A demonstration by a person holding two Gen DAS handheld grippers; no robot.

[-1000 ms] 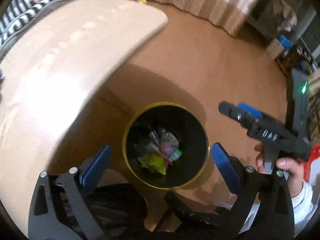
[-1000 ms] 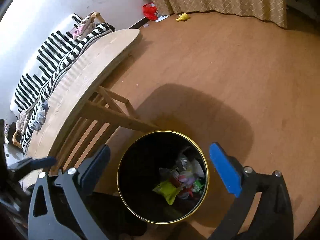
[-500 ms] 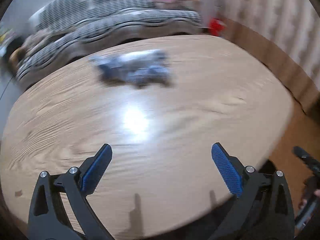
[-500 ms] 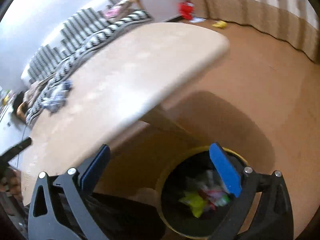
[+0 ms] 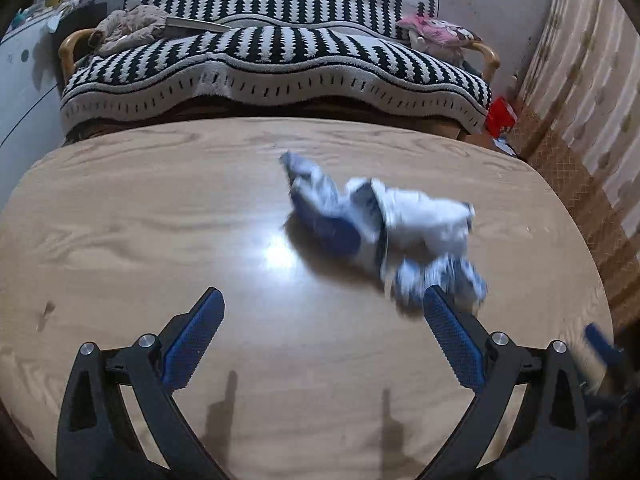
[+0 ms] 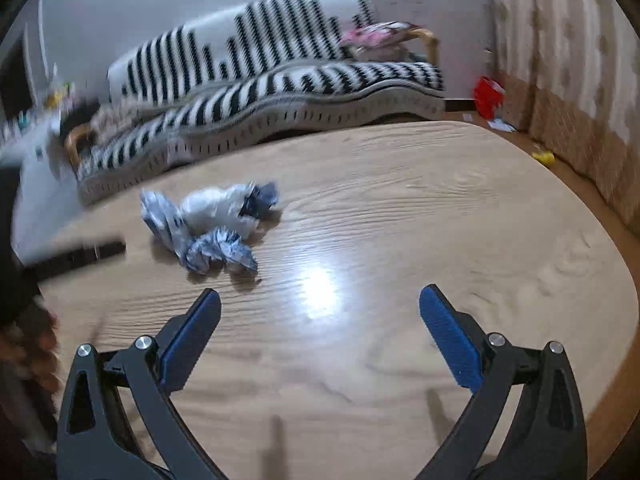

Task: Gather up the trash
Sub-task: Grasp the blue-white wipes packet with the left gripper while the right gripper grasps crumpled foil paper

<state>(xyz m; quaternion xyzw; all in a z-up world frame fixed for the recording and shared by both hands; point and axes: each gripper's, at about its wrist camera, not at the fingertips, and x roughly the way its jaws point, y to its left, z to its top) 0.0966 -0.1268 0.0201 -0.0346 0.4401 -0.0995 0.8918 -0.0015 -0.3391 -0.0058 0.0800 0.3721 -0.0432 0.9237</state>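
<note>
A heap of crumpled blue-and-white wrappers [image 5: 380, 232] lies on the light wooden table [image 5: 160, 208]. My left gripper [image 5: 320, 340] is open and empty above the table, with the heap just ahead and to the right, near its right finger. In the right wrist view the same wrappers [image 6: 212, 228] lie ahead and to the left on the table [image 6: 440, 208]. My right gripper [image 6: 320, 340] is open and empty above the table. The trash bin is out of view.
A black-and-white striped sofa [image 5: 272, 48] stands behind the table, with clothes on it. A beige curtain [image 6: 568, 40] hangs at the right, with a red item [image 6: 488, 96] on the floor below. The left gripper shows blurred at the left edge [image 6: 72, 256].
Both grippers have swung up from over the black trash bin on the floor to above the table. The wrappers have come closer in both views. Both stay open.
</note>
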